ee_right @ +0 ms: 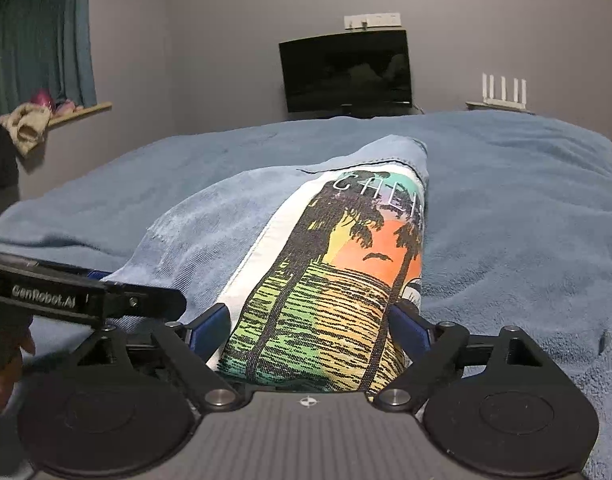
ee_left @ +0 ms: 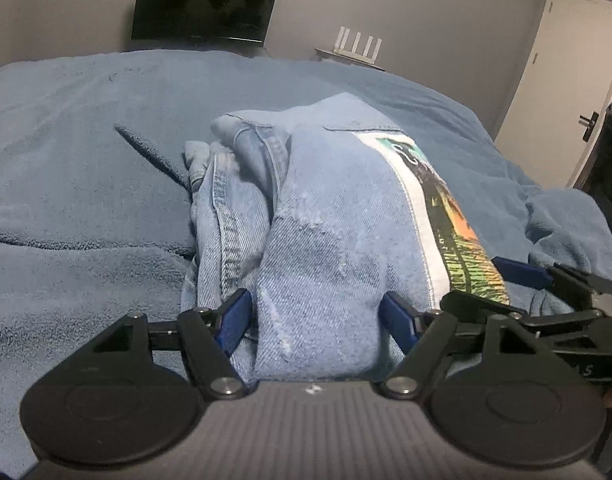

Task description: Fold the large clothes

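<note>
Item: one light-blue denim garment with a printed palm-and-sunset panel (ee_right: 330,264), lying near the middle of the wide blue fleece blanket (ee_left: 86,184) that covers the bed, on the near side of the blanket relative to the dark flat screen (ee_right: 346,68) against the far wall. Progress: judged well advanced; the garment is already gathered into a narrow, thick, several-layered bundle, its long axis running from the grippers toward the screen, and what seems left is a last fold or a squaring-up and flattening (the bundle is humped, not flat). Condition: soft washed denim, pale abrasion marks on the plain side; stitched seams and a rolled edge bunch loosely on the side of the bundle away from the print; the white-bordered panel shows dark palms, an orange sun, green-yellow stripes and partial lettering at its far end, wrapping over the bundle's other flank. Left gripper (ee_left: 316,316): blue fingers (ee_left: 236,314) spread moderately, standing either side of the plain-denim near end, cloth filling the gap; whether they truly pinch it cannot be told. Right gripper (ee_right: 310,328): blue fingers similarly parted about the printed near end, cloth between them, grip likewise uncertain. The two grippers sit just beside each other at the bundle's near end
</note>
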